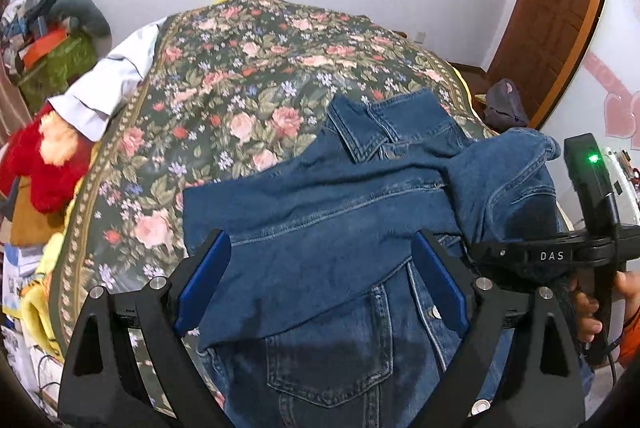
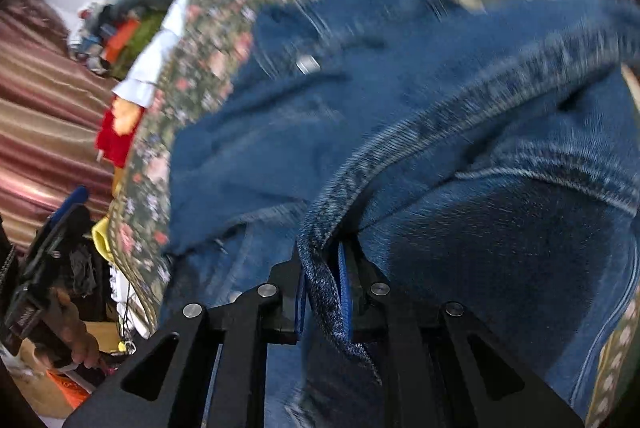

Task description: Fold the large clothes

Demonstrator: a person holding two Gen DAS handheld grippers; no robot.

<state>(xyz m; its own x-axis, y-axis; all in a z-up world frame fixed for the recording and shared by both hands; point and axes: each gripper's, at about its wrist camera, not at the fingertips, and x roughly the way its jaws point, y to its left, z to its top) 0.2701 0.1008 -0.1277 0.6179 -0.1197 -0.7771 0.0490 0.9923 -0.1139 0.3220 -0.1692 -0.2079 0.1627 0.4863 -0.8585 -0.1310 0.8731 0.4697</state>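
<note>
A blue denim jacket (image 1: 340, 224) lies on a bed under a floral bedspread (image 1: 240, 75), with one sleeve folded across its chest and the collar at the far end. My left gripper (image 1: 322, 280) hovers over the jacket's front, its blue pads wide apart with nothing pressed between them. At the right edge of that view the right gripper's black body (image 1: 592, 228) shows, held by a hand. In the blurred right wrist view my right gripper (image 2: 325, 292) is shut on a stitched edge of the denim jacket (image 2: 460, 131), and the fabric drapes over its fingers.
A red plush toy (image 1: 44, 155) and a pale blue cloth (image 1: 108, 79) sit at the bed's left side. A heap of clutter (image 1: 48, 35) stands at the back left. A brown wooden door (image 1: 556, 11) is at the right, with a dark bag (image 1: 506, 103) on the floor.
</note>
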